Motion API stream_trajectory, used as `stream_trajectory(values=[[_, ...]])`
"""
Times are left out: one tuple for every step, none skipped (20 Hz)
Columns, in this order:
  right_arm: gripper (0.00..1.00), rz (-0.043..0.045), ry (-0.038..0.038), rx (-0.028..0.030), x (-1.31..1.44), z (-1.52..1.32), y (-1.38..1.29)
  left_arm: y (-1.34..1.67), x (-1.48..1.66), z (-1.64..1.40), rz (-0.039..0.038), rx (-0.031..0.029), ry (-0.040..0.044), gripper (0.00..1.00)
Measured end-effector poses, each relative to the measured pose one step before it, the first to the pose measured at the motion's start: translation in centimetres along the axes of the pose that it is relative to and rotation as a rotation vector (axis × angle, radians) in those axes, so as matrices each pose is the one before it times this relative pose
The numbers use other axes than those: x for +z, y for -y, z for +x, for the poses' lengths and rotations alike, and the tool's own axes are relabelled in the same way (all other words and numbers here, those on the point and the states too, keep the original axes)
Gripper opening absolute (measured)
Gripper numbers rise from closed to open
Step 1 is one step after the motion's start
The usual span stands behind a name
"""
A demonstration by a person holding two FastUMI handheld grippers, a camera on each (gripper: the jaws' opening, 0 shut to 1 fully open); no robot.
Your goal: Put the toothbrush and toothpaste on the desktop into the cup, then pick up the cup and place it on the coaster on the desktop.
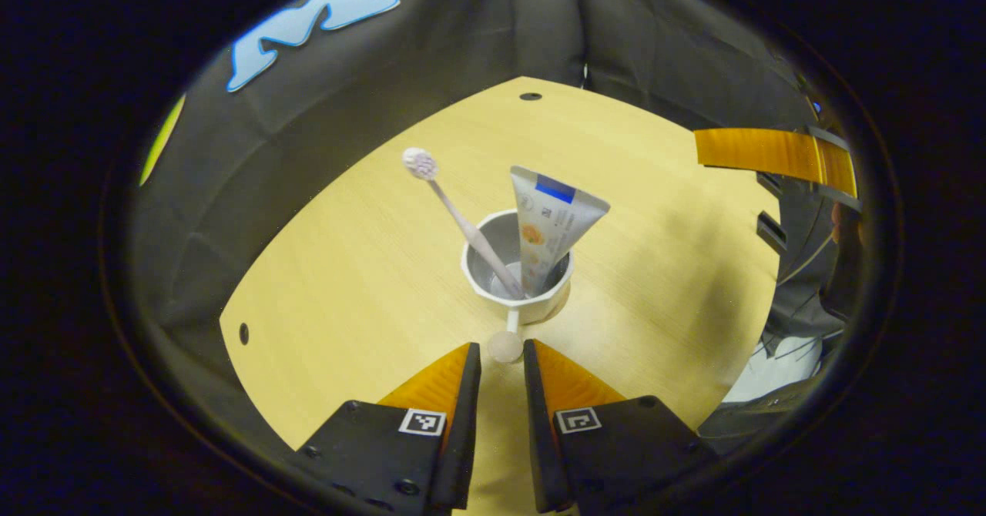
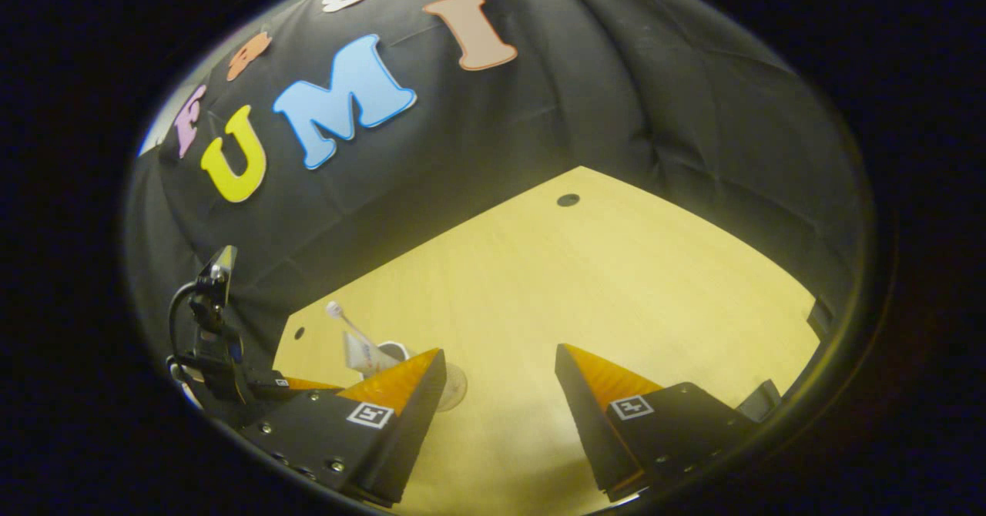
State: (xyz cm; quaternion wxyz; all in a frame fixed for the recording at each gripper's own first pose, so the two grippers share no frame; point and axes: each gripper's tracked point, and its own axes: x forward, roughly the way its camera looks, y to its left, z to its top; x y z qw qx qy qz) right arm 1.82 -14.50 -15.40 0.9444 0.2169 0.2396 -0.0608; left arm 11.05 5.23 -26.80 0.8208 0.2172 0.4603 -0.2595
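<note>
i am looking down my left claw (image 1: pixel 502 362) at the cup (image 1: pixel 518 269), which is standing upright on the worktop (image 1: pixel 362 269). the toothbrush (image 1: pixel 462 219) and the toothpaste (image 1: pixel 548 227) are both standing in it, leaning apart against opposite sides of the rim, the brush head up and to the left, the tube's flat end up and to the right. so, as i judge it, the loading is done and the lift to the coaster is what remains.

the cup's handle (image 1: pixel 507 340) is pointing straight toward me, and its rounded knob is sitting between the tips of my 2 fingers. the fingers are narrowly apart; i cannot tell whether they are pressing the knob yet.

my right claw (image 2: pixel 501 366) is gaping wide over bare worktop, gripping nothing, keeping out of the way. from there the cup (image 2: pixel 397 349) is showing to the left, partly behind my finger.

i cannot make out the coaster with certainty.
</note>
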Motion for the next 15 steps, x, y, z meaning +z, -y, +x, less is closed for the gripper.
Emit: stream_trajectory(values=[[0.86,-0.02116,0.00208,0.01079,0.256,-0.422,-0.989,-1.071,0.134,-1.236,-0.02320,0.02844,0.03530,0.38],[0.87,-0.01917,0.00584,0.01203,0.210,-0.445,-1.041,-0.804,0.285,-1.162,-0.02747,0.02698,0.03624,0.37],[0.87,-0.01617,0.01081,0.01282,0.515,-0.471,-1.052,-0.668,0.629,-1.517,-0.03183,0.02528,0.04330,0.37],[0.86,-0.01518,0.01043,0.01519,0.480,-0.482,-1.187,-0.589,0.763,-1.555,-0.03258,0.02258,0.04207,0.37],[0.86,-0.01775,0.01083,0.01507,0.676,-0.458,-1.265,-0.487,1.031,-1.359,-0.02998,0.02501,0.03950,0.37],[0.86,-0.01968,0.01372,0.01803,0.687,-0.497,-1.216,-0.642,0.987,-1.318,-0.02635,0.02666,0.04109,0.37],[0.86,-0.01773,0.01488,0.02071,0.898,-0.468,-1.415,-0.529,1.030,-1.476,-0.02171,0.02270,0.04500,0.37],[0.87,-0.01471,0.01707,0.02162,0.950,-0.345,-1.287,-0.485,1.163,-1.584,-0.02189,0.02102,0.03934,0.36],[0.87,-0.01368,0.01760,0.01852,0.938,-0.430,-1.258,-0.401,1.197,-1.310,-0.02354,0.01421,0.03436,0.36],[0.87,-0.01265,0.01949,0.01835,1.039,-0.320,-1.072,-0.248,1.310,-1.356,-0.02509,0.01152,0.03779,0.36],[0.87,-0.01435,0.02166,0.01702,1.028,-0.537,-1.120,-0.257,1.531,-1.128,-0.02064,0.01101,0.03824,0.36],[0.87,-0.01672,0.02196,0.01435,1.143,-0.278,-0.951,-0.465,1.403,-1.173,-0.01530,0.01463,0.03530,0.36],[0.86,-0.01848,0.02103,0.01241,1.038,-0.261,-0.816,-0.446,1.445,-0.858,-0.01381,0.01804,0.03597,0.36],[0.86,-0.01640,0.02121,0.01192,1.023,-0.264,-0.717,-0.577,1.347,-0.915,-0.01703,0.01888,0.03742,0.36],[0.86,-0.01442,0.02261,0.00895,1.105,-0.302,-0.683,-0.546,1.523,-0.816,-0.01927,0.01875,0.03956,0.36]])
